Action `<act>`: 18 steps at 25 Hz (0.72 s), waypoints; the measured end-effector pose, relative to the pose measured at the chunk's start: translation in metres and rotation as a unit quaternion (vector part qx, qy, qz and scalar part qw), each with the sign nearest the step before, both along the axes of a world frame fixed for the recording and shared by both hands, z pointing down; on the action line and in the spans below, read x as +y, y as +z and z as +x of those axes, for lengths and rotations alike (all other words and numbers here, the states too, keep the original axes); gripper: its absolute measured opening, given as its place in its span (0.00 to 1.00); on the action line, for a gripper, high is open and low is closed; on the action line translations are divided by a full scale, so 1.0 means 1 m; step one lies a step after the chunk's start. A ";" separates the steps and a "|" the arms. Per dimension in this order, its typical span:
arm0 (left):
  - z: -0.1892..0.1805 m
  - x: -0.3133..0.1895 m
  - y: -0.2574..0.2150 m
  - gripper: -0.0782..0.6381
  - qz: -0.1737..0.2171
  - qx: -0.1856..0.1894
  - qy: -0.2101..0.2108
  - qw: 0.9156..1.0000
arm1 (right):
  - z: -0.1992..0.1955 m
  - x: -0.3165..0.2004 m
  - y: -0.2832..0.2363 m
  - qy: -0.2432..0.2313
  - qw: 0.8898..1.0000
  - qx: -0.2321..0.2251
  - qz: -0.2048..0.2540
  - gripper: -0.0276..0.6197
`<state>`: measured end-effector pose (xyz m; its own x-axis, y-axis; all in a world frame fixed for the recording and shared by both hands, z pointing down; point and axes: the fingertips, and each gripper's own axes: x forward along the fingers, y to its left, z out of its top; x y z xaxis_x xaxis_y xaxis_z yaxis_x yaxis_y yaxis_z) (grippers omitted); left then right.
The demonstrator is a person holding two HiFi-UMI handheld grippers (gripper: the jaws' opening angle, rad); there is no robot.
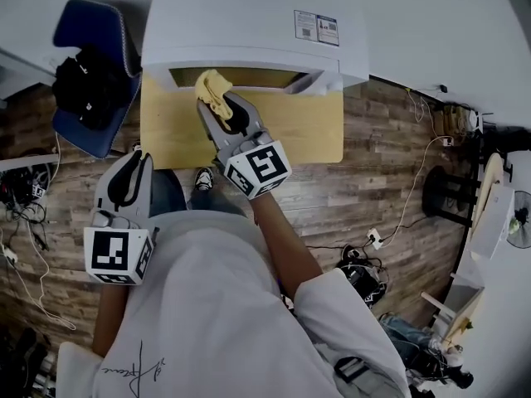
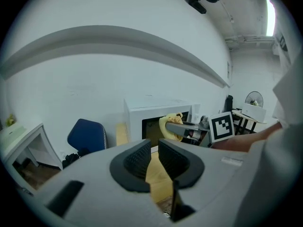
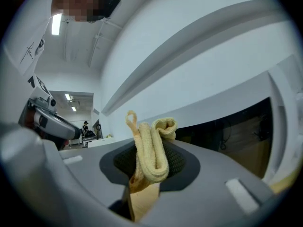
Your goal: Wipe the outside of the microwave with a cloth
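A white microwave [image 1: 249,23] stands on a small wooden table [image 1: 307,127], its dark door window [image 3: 236,131] facing me. My right gripper [image 1: 217,99] is shut on a folded yellow cloth [image 1: 212,91], held up against the front of the microwave near its left side. The cloth [image 3: 151,150] sticks up between the right jaws, close to the door. The left gripper [image 1: 133,177] hangs low at my left side, away from the microwave [image 2: 156,122], with its jaws nearly together and nothing between them. The cloth [image 2: 169,126] also shows from there, in front of the door.
A blue chair [image 1: 91,73] with a black bag on it stands left of the table. Cables and a power strip [image 1: 373,239] lie on the wooden floor. A white desk [image 2: 19,141] stands at the far left and a fan [image 2: 254,99] at the right.
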<state>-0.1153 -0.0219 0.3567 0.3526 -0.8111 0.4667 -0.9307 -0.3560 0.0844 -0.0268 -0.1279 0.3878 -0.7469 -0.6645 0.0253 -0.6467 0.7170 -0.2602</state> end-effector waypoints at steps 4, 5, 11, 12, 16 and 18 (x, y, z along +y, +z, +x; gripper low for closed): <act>0.014 -0.003 0.003 0.16 -0.004 0.003 0.018 1.000 | 0.054 -0.007 0.002 0.055 0.998 0.006 -0.001 0.22; 0.017 -0.004 0.004 0.16 -0.004 0.004 0.022 1.000 | 0.067 -0.009 0.003 0.068 0.998 0.007 -0.002 0.22; 0.026 -0.007 0.009 0.16 -0.015 0.006 0.031 0.999 | 0.147 -0.011 0.010 0.151 0.988 0.012 -0.010 0.22; 0.025 -0.007 0.010 0.16 -0.018 0.006 0.029 0.999 | 0.161 -0.011 0.011 0.166 0.986 0.013 -0.012 0.22; 0.026 -0.005 0.016 0.16 -0.029 0.008 0.030 0.999 | 0.216 -0.013 0.017 0.225 0.974 0.023 -0.016 0.22; 0.025 -0.004 0.017 0.16 -0.031 0.010 0.028 0.999 | 0.242 -0.013 0.022 0.256 0.966 0.020 -0.021 0.22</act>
<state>-0.0900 -0.0261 0.3734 0.4066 -0.7595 0.5077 -0.9073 -0.4010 0.1267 0.2156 -0.1414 0.4095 -0.3176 -0.9446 0.0829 -0.9244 0.2890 -0.2489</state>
